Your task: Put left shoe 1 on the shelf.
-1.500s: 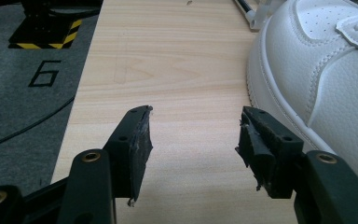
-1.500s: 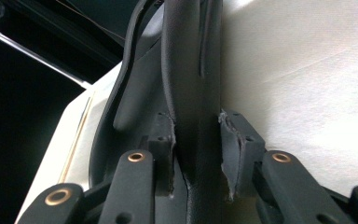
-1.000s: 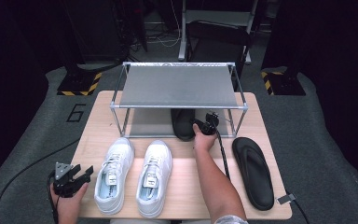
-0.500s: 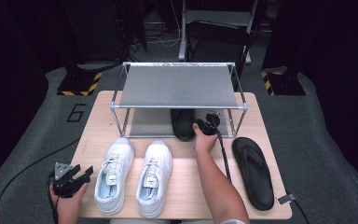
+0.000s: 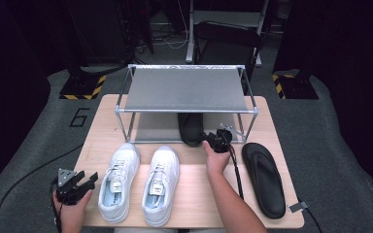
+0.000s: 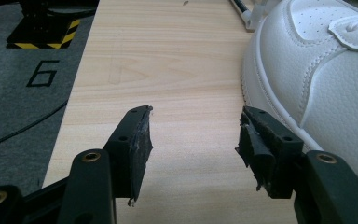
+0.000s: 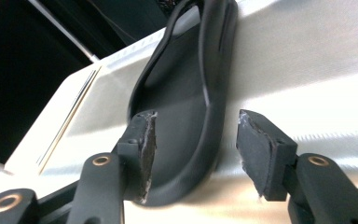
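Black rubber flip-flop [image 7: 186, 107] on the rack's lower shelf [image 7: 303, 88], heel just beyond the right gripper [image 7: 193, 140], its fingers [image 7: 144, 144] just opened, spread, gripping nothing

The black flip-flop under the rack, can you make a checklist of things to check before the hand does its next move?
1. Right gripper let go of the black flip-flop: ok. Its jaws have just been opening, and the heel edge sits between them with gaps at both pads.
2. That flip-flop rests on the rack's lower shelf: ok.
3. Second black flip-flop lies on the table, right of the rack, ready to fetch: ok.
4. Room beside the first flip-flop on the shelf: cannot tell, the top shelf hides much of it.
5. Left gripper open, holding nothing, next to the white sneaker: ok.
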Motion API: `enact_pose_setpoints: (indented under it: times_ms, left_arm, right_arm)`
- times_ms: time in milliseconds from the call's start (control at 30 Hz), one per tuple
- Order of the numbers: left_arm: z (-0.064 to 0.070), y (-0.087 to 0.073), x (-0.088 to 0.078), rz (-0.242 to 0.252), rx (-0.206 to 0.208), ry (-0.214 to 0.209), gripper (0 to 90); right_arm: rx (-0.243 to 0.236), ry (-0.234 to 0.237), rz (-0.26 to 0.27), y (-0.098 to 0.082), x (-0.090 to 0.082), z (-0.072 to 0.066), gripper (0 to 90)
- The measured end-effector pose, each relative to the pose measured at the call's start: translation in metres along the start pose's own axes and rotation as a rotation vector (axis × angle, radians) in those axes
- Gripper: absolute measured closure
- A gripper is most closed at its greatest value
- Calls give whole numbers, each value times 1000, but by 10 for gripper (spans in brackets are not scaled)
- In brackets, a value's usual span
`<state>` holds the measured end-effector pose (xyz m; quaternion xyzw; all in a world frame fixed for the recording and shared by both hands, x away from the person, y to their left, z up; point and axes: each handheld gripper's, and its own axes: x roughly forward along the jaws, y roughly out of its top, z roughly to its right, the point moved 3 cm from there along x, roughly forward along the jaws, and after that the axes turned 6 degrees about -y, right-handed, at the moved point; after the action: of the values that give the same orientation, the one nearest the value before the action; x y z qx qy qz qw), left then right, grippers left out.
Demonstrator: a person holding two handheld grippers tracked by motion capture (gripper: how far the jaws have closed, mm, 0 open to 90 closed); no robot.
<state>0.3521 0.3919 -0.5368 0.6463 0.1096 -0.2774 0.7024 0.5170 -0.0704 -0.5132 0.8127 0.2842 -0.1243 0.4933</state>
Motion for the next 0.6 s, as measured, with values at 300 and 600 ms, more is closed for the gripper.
enact_pose_setpoints:
  times_ms: [300,600]
  left_arm:
    - [1,1,1,1,5,1,432]
    - [2,1,3,-1,-1,-2,432]
  right_arm:
    - [-211,-20,38,-19,-56,-11,465]
    - [-262,-6,-10,-41,-84,0,496]
